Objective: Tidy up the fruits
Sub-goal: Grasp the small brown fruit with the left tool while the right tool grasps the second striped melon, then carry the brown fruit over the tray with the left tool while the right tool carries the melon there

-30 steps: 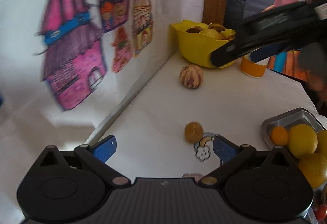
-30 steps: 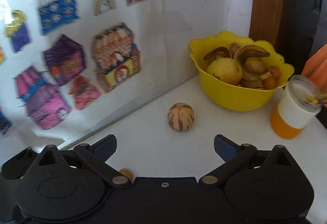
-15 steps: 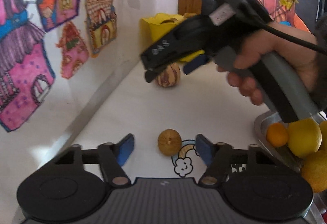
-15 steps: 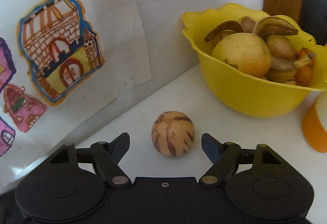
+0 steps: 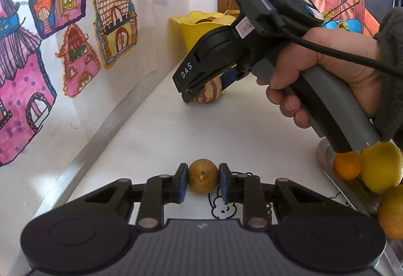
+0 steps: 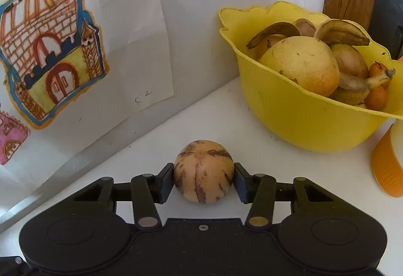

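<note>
White counter (image 5: 161, 130) runs along a wall hung with house drawings (image 5: 113, 21) in your left wrist view. Your left gripper (image 5: 203, 179) is clamped on a small brown fruit (image 5: 203, 179) resting on the counter, both pads touching it. Ahead, your right hand (image 5: 325, 69) holds the right gripper (image 5: 201, 92) down at the striped fruit (image 5: 210, 92). A tray (image 5: 325, 155) of oranges (image 5: 347, 165) sits at the right.

From the right wrist, your right gripper (image 6: 203, 175) grips the striped fruit (image 6: 203, 171) on the counter, near the yellow bowl (image 6: 302, 119) of fruit.
</note>
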